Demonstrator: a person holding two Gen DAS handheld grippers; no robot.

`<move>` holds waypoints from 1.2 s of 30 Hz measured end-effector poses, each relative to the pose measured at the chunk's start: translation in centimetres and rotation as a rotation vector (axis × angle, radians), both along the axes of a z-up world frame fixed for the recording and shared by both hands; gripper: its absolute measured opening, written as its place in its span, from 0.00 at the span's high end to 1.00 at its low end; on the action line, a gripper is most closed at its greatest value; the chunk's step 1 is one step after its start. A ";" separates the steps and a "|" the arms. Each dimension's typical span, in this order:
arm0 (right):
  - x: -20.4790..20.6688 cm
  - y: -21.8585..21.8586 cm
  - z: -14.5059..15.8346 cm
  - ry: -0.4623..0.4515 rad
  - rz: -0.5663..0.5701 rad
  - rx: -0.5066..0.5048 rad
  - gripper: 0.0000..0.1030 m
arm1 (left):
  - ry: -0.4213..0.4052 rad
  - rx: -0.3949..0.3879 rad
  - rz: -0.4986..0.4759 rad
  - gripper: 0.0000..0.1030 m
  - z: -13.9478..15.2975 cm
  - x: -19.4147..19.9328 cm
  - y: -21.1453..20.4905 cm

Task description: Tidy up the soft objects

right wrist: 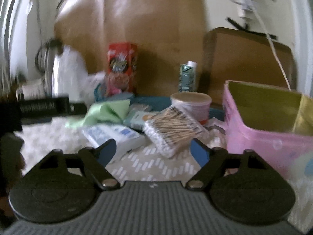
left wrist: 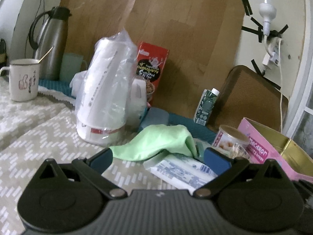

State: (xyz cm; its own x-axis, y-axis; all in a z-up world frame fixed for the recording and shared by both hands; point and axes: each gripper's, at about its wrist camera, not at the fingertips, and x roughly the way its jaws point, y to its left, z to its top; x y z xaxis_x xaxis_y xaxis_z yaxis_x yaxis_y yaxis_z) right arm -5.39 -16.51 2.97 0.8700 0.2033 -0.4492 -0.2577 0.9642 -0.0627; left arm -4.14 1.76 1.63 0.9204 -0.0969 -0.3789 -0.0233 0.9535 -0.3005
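Note:
In the left wrist view my left gripper stands open and low over the patterned cloth. A white and blue tissue pack lies between its fingers, close to the right pad. Just beyond lies a crumpled light green cloth. In the blurred right wrist view my right gripper is open with nothing pressed between its pads. A clear pack of cotton swabs lies right ahead, its near corner reaching between the fingertips. To its left are the tissue pack and the green cloth.
An open pink box with a gold lining stands at the right, also seen as the pink box. A plastic-wrapped white kettle, a mug, a thermos, a red box, a carton and a tin crowd the back. A black bar juts in at the left.

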 end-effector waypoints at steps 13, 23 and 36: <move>0.6 -1.8 0.3 0.089 -0.018 -0.080 0.71 | -0.019 0.007 -0.165 0.01 0.4 -0.3 -1.0; -5.3 -2.7 -0.8 0.120 0.028 -0.131 0.62 | 0.137 0.030 -0.588 0.18 1.3 0.3 -7.5; -5.8 -5.0 2.1 -0.050 0.004 0.007 0.71 | 0.089 -0.028 -0.724 0.61 5.7 1.5 -11.9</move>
